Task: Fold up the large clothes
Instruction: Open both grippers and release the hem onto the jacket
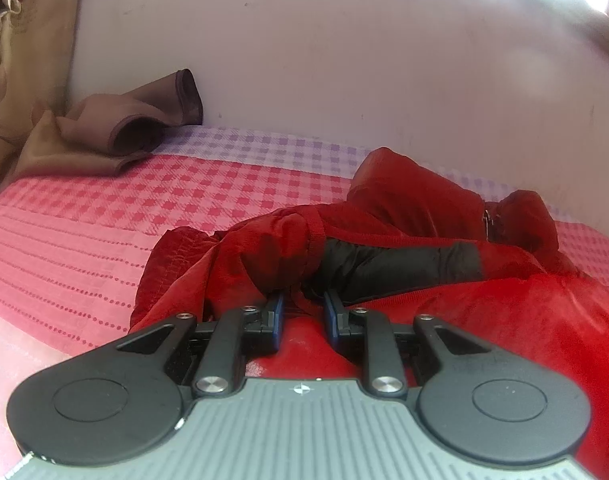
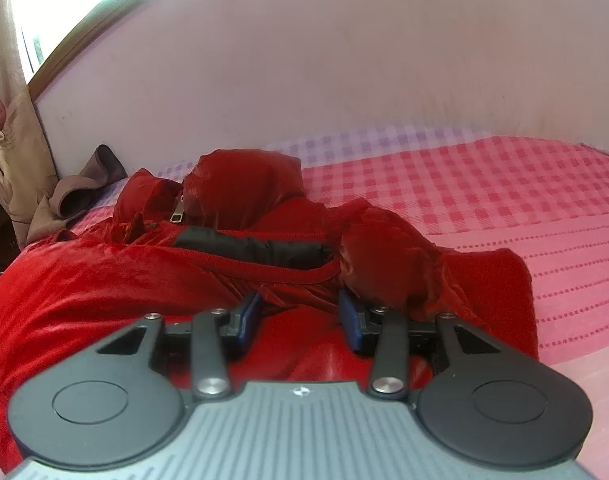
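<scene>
A red jacket (image 1: 504, 312) with a black inner collar band (image 1: 384, 268) lies crumpled on the bed. It also shows in the right wrist view (image 2: 104, 276), with its hood (image 2: 244, 184) and a metal zipper pull (image 2: 177, 212) at the far side. My left gripper (image 1: 303, 312) is open, low over the jacket, its fingertips at the folds under the black band. My right gripper (image 2: 299, 312) is open, wider, its blue pads (image 2: 248, 316) resting on the red fabric just below the collar seam. Neither gripper holds any cloth.
The bed has a pink and red checked cover (image 1: 104, 216), also in the right wrist view (image 2: 504, 200). A brown cloth (image 1: 144, 124) lies at the far left corner by a curtain (image 1: 20, 60). A pale wall (image 1: 344, 60) runs along the far side.
</scene>
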The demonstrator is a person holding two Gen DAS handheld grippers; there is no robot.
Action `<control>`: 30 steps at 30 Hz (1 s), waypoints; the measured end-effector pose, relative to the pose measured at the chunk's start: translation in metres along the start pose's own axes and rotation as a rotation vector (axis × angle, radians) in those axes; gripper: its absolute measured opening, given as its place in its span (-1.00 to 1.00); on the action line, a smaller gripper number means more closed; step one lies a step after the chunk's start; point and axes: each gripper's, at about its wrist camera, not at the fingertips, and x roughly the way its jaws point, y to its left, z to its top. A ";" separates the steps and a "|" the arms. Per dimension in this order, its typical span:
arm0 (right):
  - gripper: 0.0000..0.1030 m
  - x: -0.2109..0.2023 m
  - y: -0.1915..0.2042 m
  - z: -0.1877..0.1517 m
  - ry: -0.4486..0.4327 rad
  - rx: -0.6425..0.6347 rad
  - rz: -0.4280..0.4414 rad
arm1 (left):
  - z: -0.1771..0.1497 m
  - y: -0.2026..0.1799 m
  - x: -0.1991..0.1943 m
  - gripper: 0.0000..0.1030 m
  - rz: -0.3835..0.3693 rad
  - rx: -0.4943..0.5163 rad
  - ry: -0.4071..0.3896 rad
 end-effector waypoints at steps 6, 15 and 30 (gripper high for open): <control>0.29 -0.040 0.009 0.006 -0.106 0.024 0.051 | 0.003 -0.003 -0.018 -0.24 0.036 0.026 -0.003; 0.29 -0.107 0.041 -0.033 -0.205 -0.040 0.184 | -0.003 -0.009 -0.062 0.71 0.106 0.122 -0.082; 0.41 -0.142 0.082 -0.072 -0.234 -0.183 0.078 | -0.010 0.007 -0.076 0.89 0.150 0.188 -0.105</control>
